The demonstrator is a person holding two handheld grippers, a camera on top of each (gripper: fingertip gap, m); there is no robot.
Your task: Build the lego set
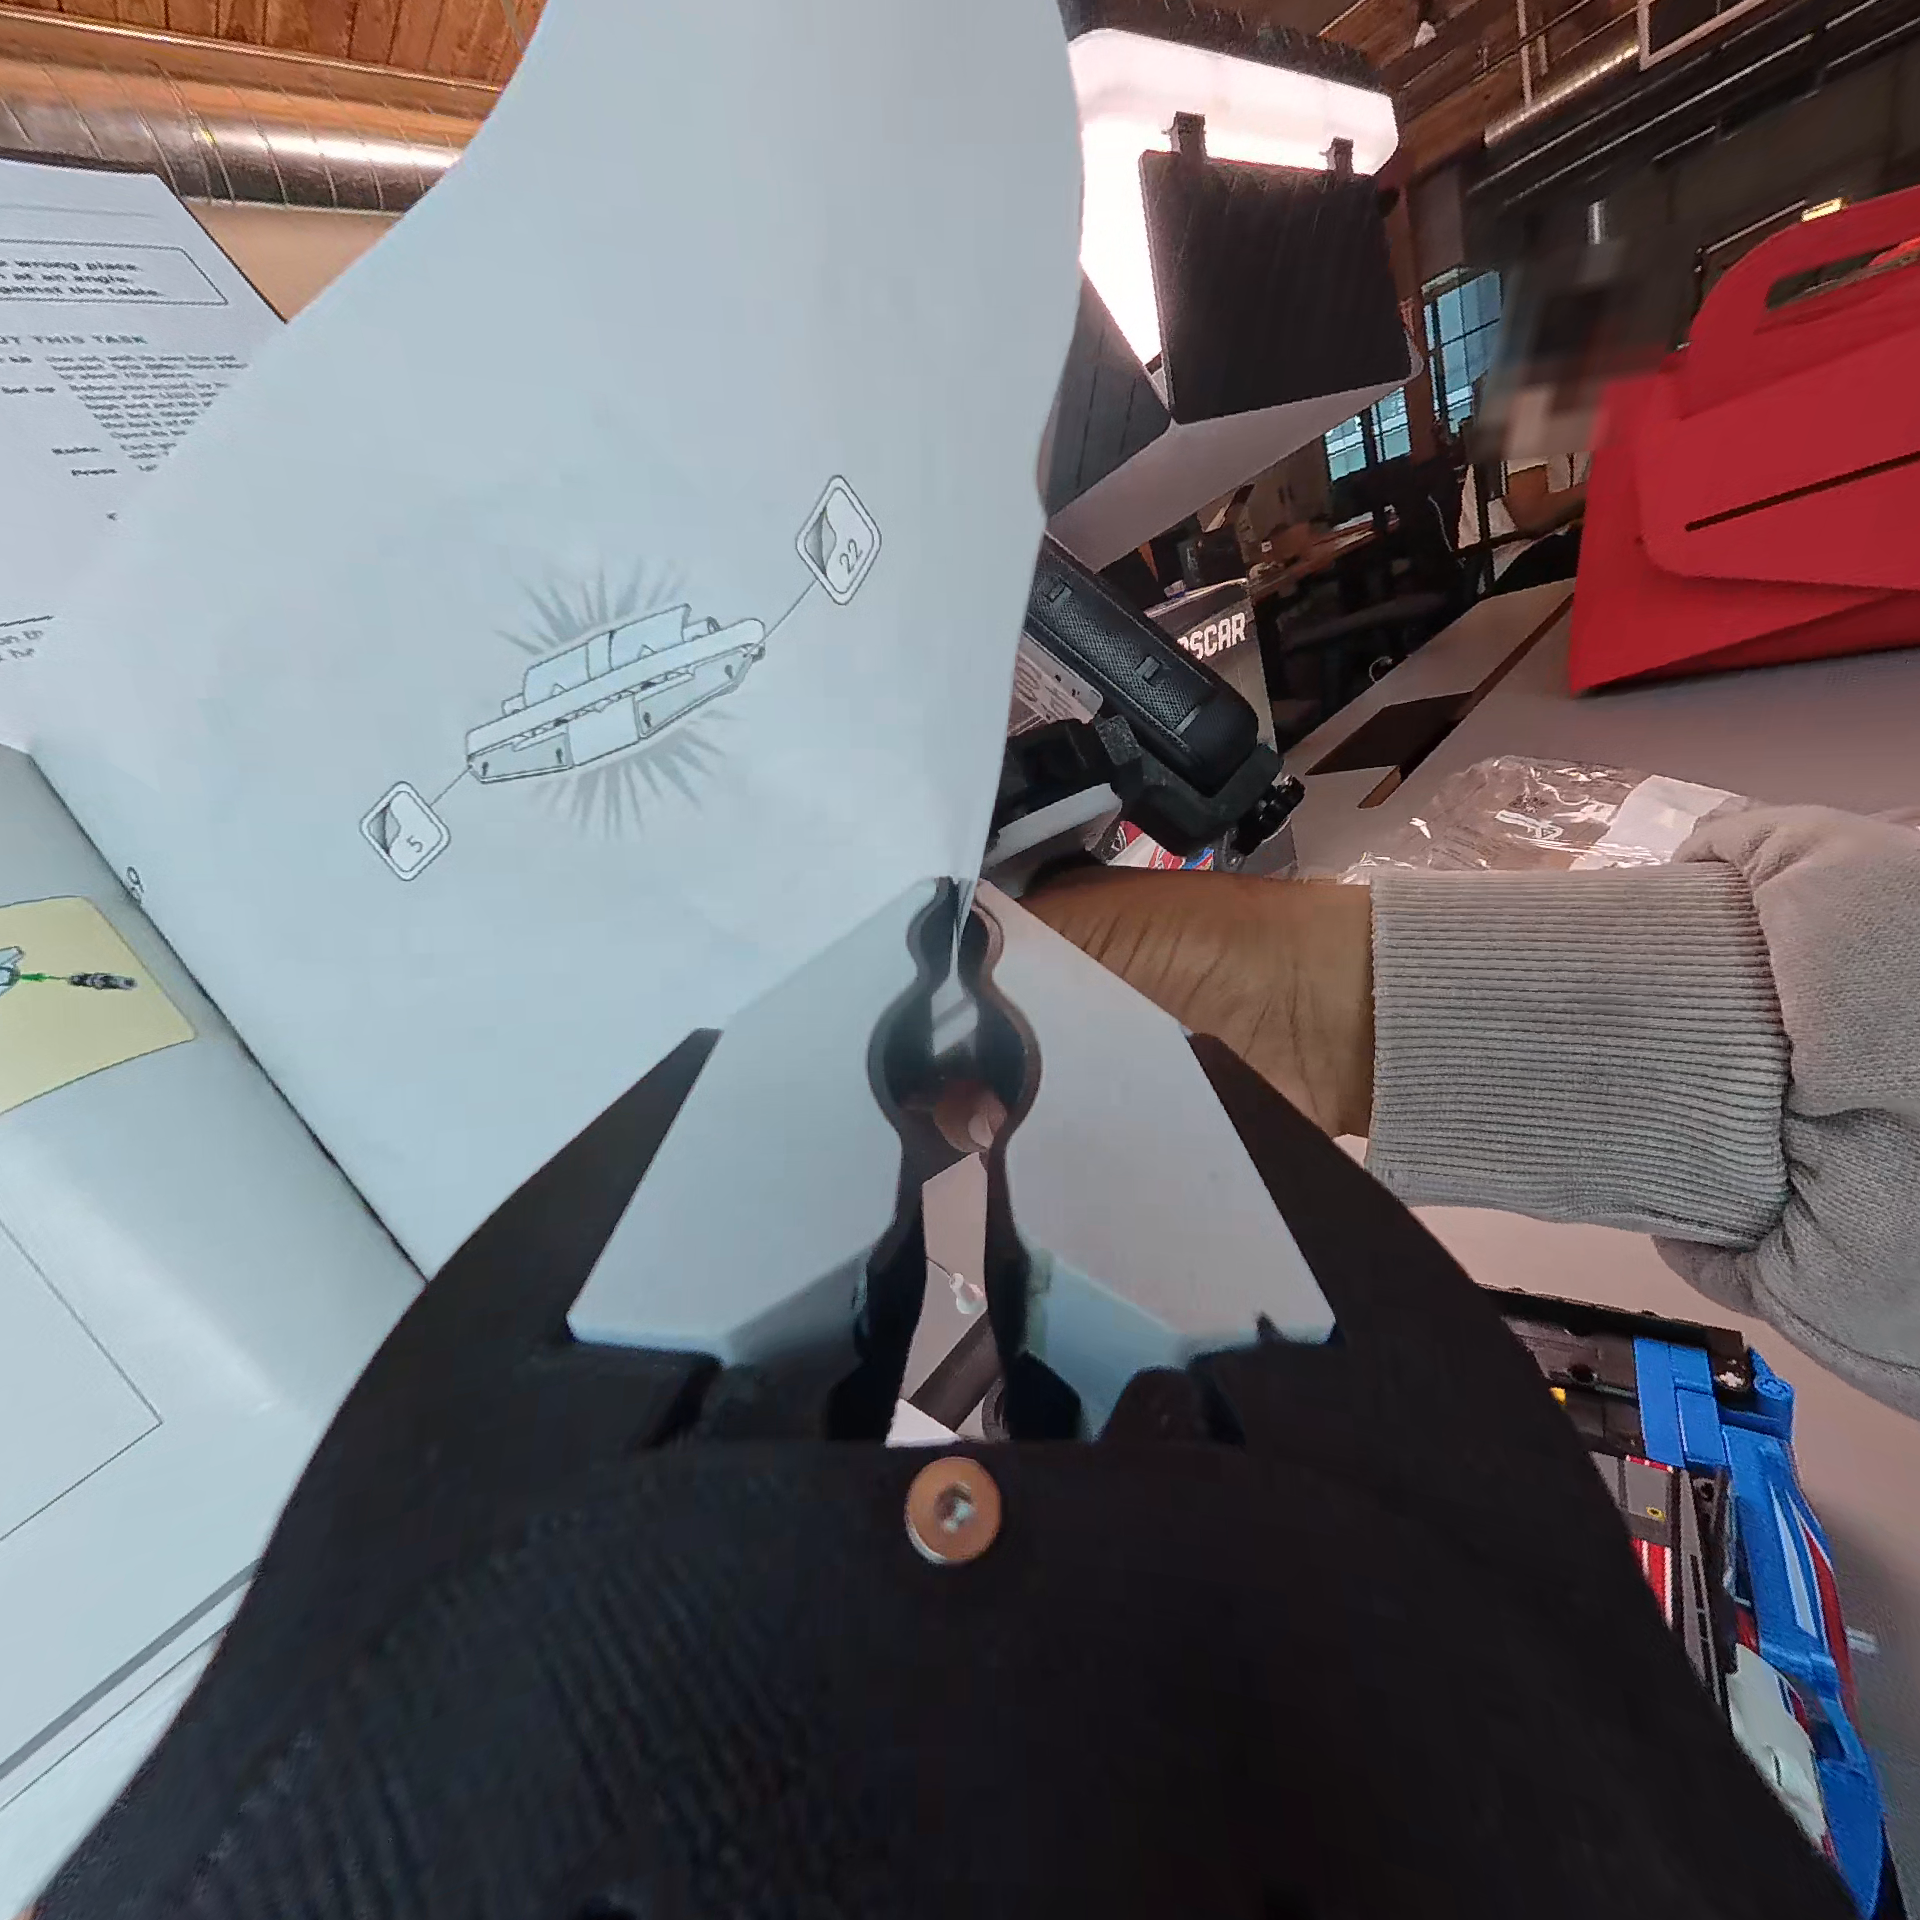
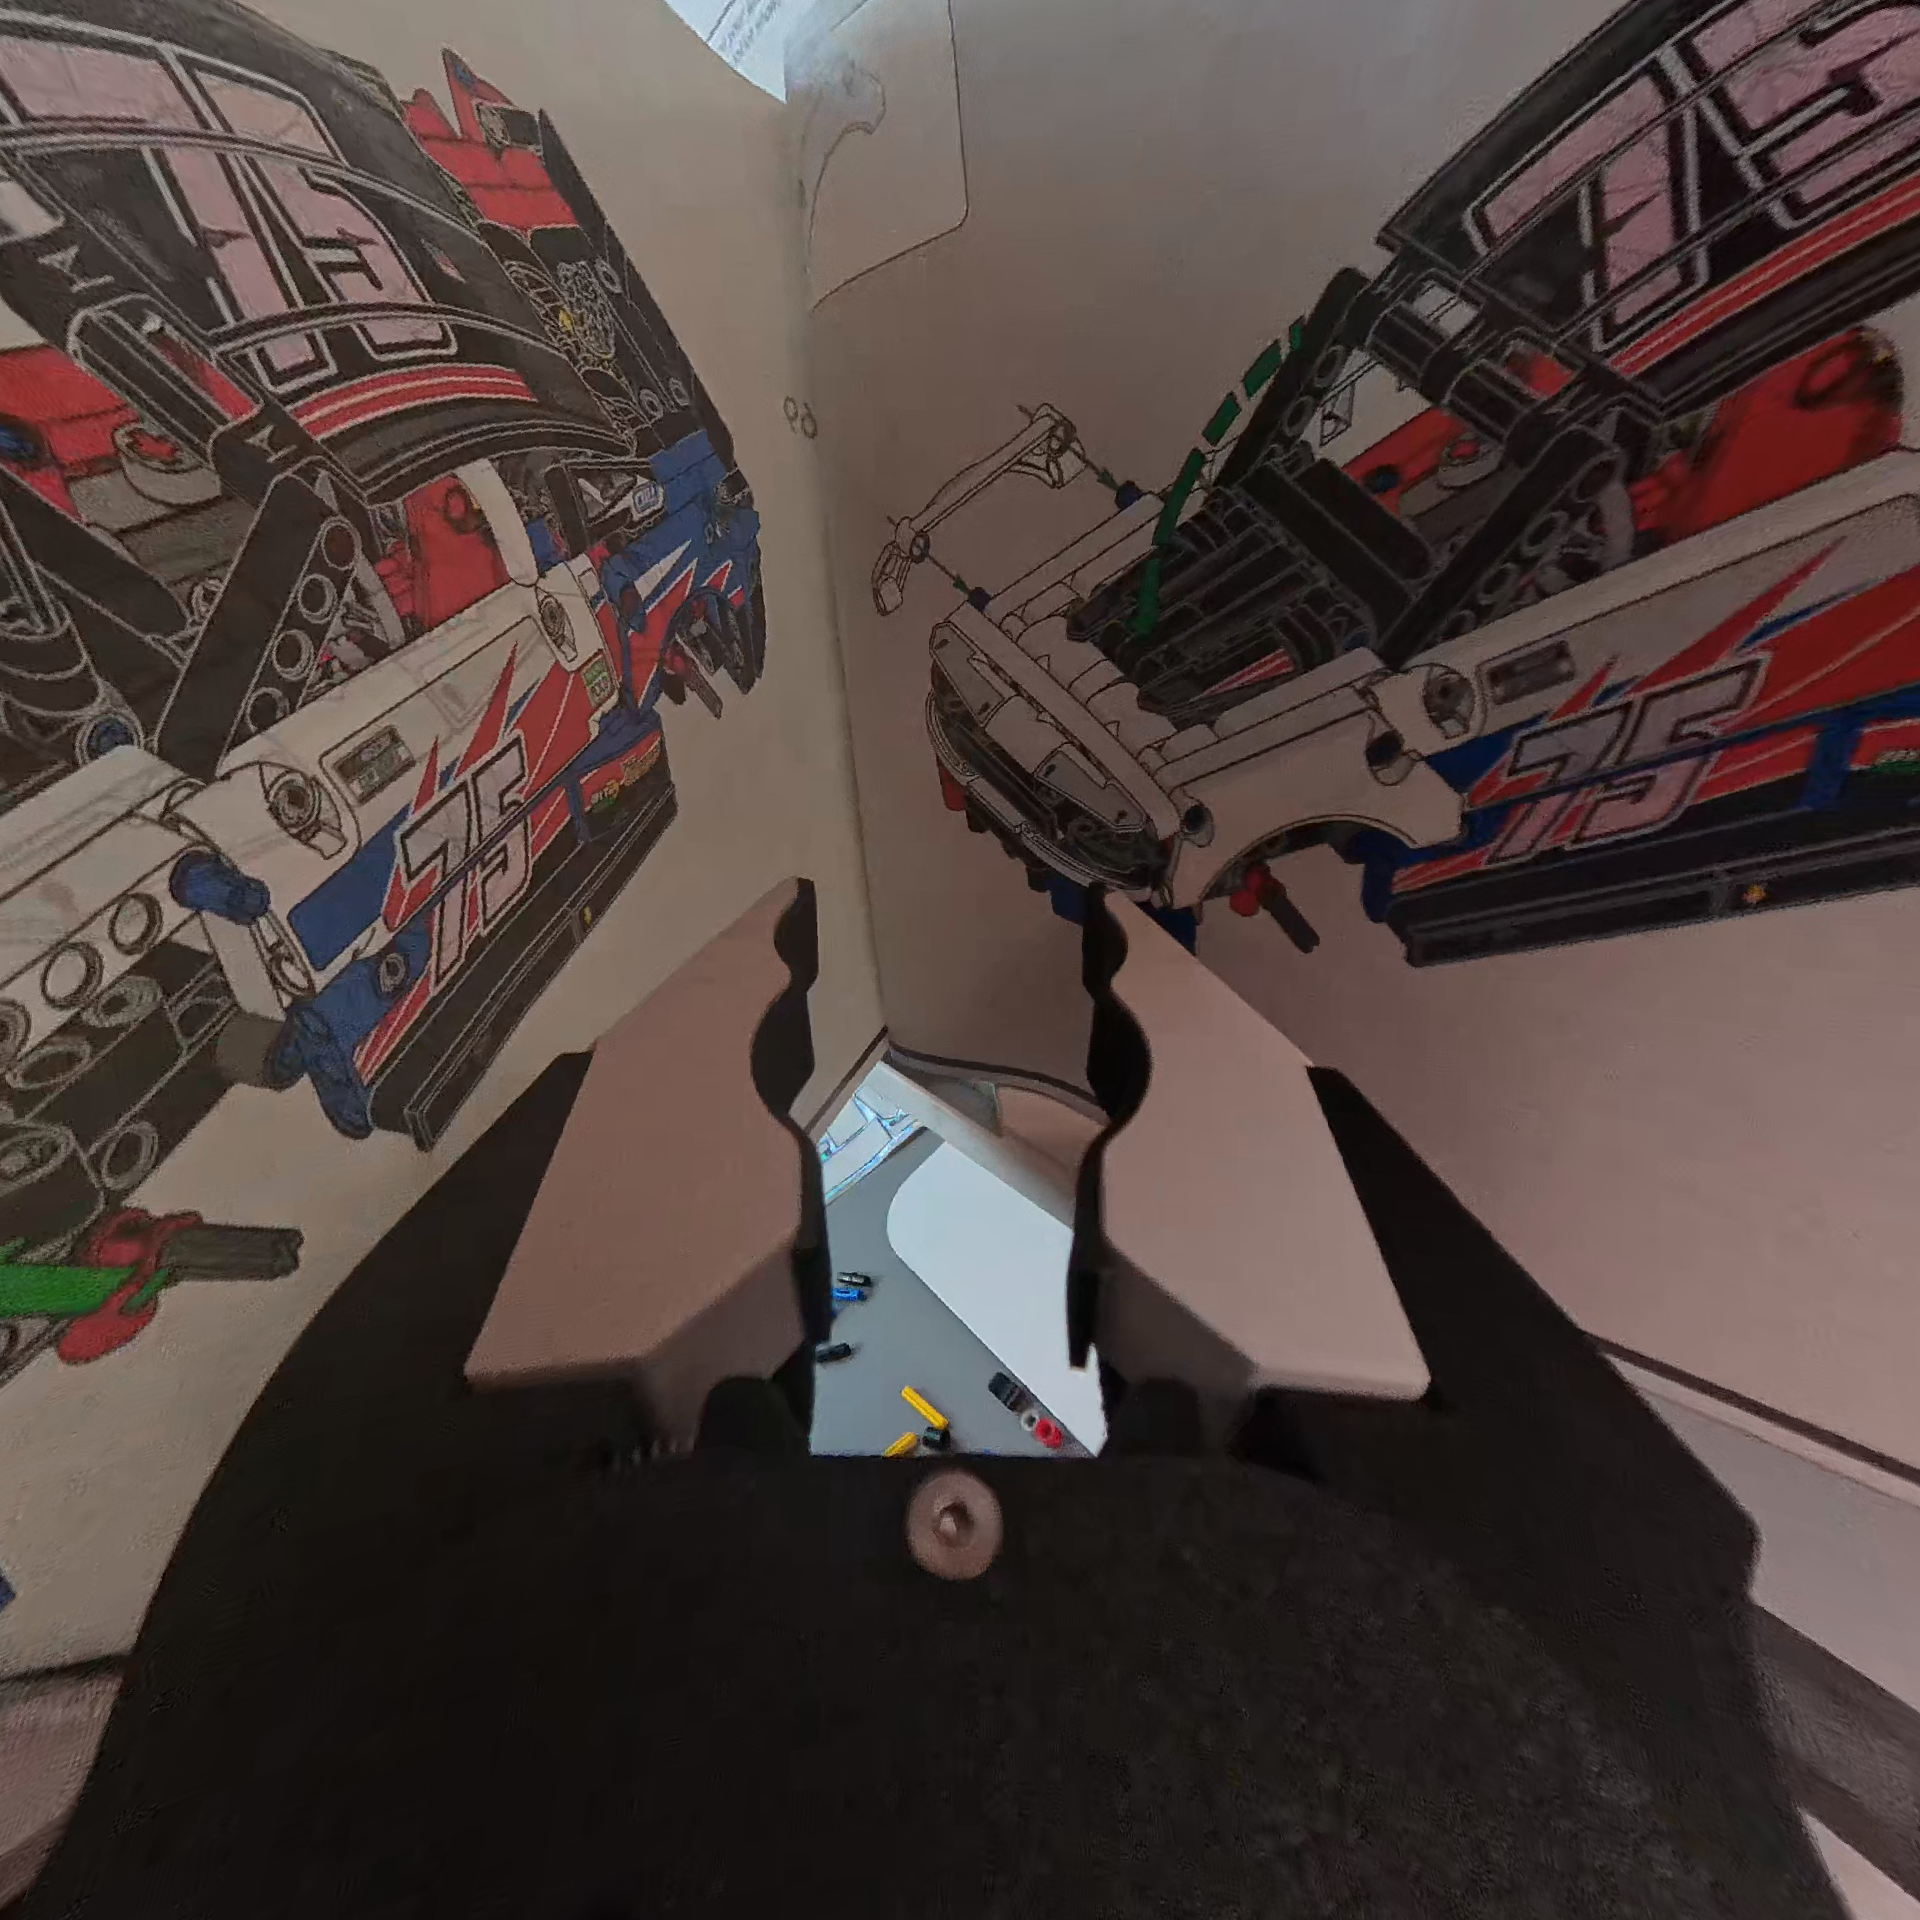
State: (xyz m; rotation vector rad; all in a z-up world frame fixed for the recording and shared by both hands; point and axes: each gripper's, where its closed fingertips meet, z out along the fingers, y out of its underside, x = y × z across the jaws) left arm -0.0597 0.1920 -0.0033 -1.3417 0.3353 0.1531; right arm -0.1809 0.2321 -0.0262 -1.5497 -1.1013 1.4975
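Observation:
My left gripper [image 1: 956,914] is shut on the edge of a pale page [image 1: 623,468] of the instruction booklet and holds it lifted upright. The open booklet [image 1: 156,1195] lies below at the left. The partly built blue, red and black Lego car [image 1: 1745,1558] sits at the lower right. My right gripper [image 2: 951,935] is open and empty, pushed in between two raised booklet pages with car drawings, one on the left [image 2: 364,623] and one on the right [image 2: 1455,623]. It also shows in the left wrist view [image 1: 1132,707], behind the lifted page, held by a hand [image 1: 1226,977].
Small loose Lego pieces [image 2: 925,1413] lie on the grey table below the right gripper, next to a white sheet [image 2: 987,1247]. A clear plastic bag [image 1: 1538,821] and a red cardboard box [image 1: 1745,468] are at the right. A printed sheet [image 1: 94,343] stands at the far left. My hands' fingertips stand some 12 cm from each other.

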